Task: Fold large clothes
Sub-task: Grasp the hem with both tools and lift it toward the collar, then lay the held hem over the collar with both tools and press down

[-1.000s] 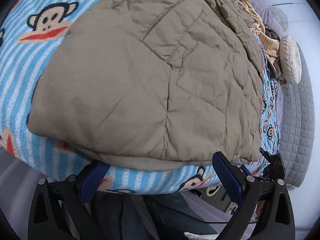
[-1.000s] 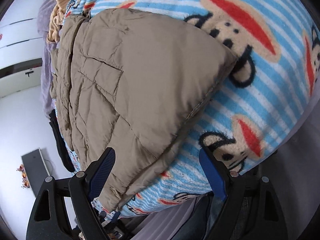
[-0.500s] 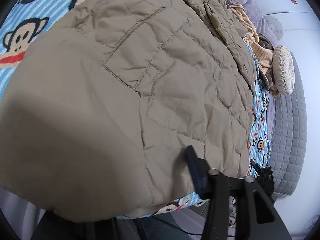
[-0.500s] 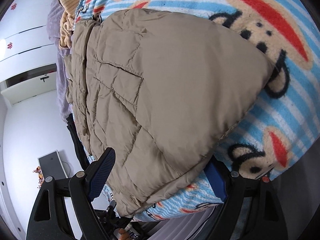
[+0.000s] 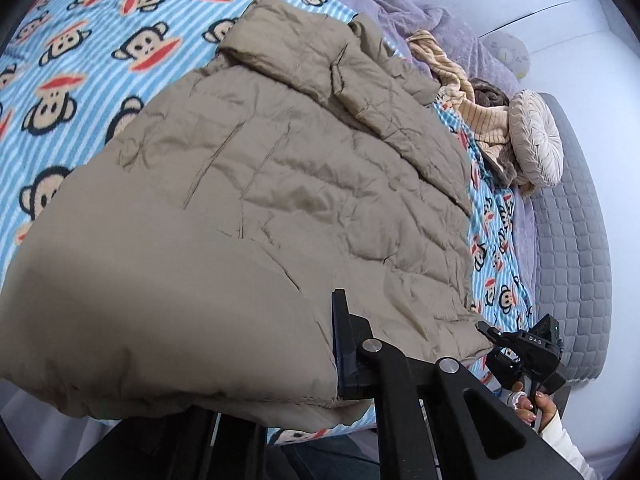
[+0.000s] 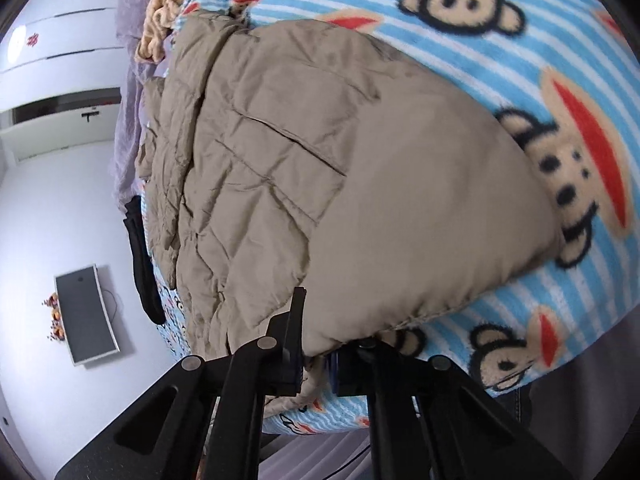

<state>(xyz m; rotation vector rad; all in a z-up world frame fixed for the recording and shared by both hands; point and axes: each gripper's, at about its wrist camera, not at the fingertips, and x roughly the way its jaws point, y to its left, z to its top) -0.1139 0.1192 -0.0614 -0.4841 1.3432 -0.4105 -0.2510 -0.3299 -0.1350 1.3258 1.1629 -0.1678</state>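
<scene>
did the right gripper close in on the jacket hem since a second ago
Yes. The right gripper was open beside the jacket; now it is shut on the hem, against the monkey blanket.

Black tool (image 6: pixel 316 364) frames with silver screws; white sleeve (image 5: pixel 560 438), painted nails.

White walls (image 6: pixel 60 208), dark wall-mounted screen (image 6: pixel 86 316), grey quilted bed edge (image 5: pixel 572 240), monkey-print striped blanket (image 5: pixel 80 60)
</scene>
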